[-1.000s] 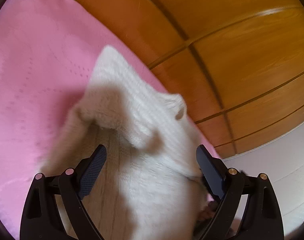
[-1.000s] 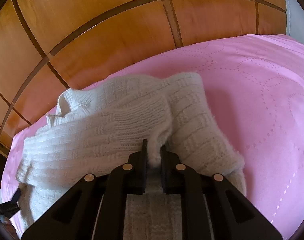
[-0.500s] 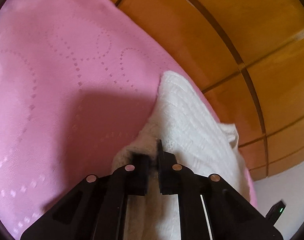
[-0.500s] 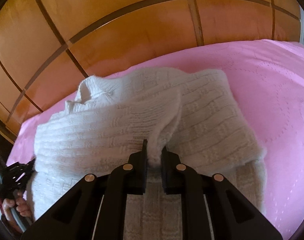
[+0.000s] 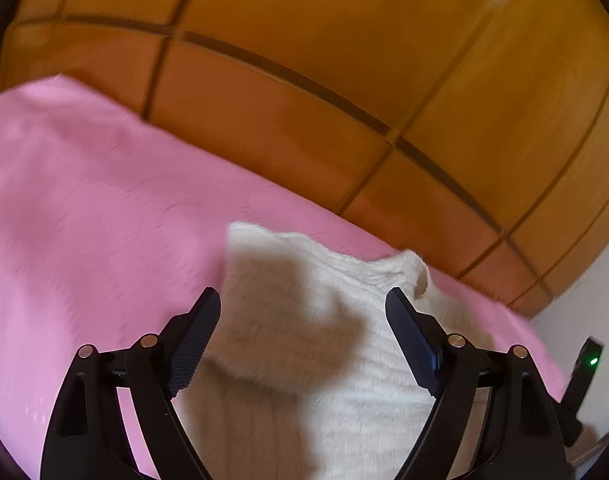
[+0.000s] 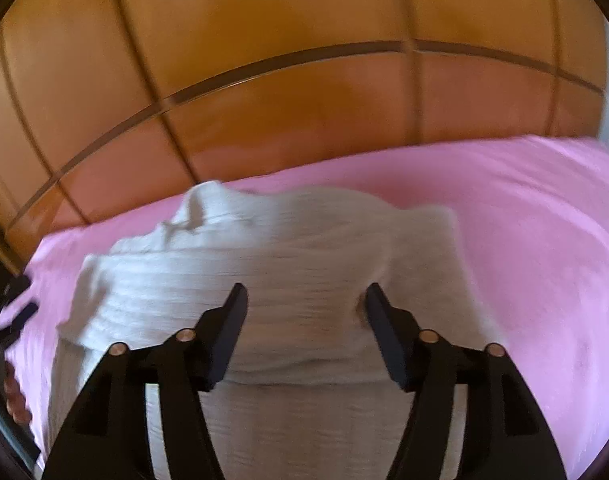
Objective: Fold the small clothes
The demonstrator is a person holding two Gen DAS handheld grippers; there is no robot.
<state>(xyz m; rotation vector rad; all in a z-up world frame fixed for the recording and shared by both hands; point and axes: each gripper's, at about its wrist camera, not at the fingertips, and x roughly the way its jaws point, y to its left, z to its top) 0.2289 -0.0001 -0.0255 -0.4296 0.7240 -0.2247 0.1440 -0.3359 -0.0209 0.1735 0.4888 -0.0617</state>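
Observation:
A white knitted sweater (image 5: 328,344) lies on the pink bedsheet (image 5: 84,216), with a sleeve folded across its body; it also shows in the right wrist view (image 6: 296,280). My left gripper (image 5: 302,320) is open and empty, just above the sweater's near part. My right gripper (image 6: 304,316) is open and empty too, hovering over the folded sleeve. Both views are blurred by motion. The sweater's collar (image 6: 196,208) points toward the wooden headboard (image 6: 304,80).
The wooden panelled headboard (image 5: 344,60) stands right behind the sweater. Pink sheet stretches to the right (image 6: 524,240) in the right wrist view. The other gripper's tip with a green light (image 5: 588,364) shows at the right edge.
Both grippers were shut on the sweater half a second ago; both have now opened and let it go, and pulled back a little. The sweater has settled on the sheet.

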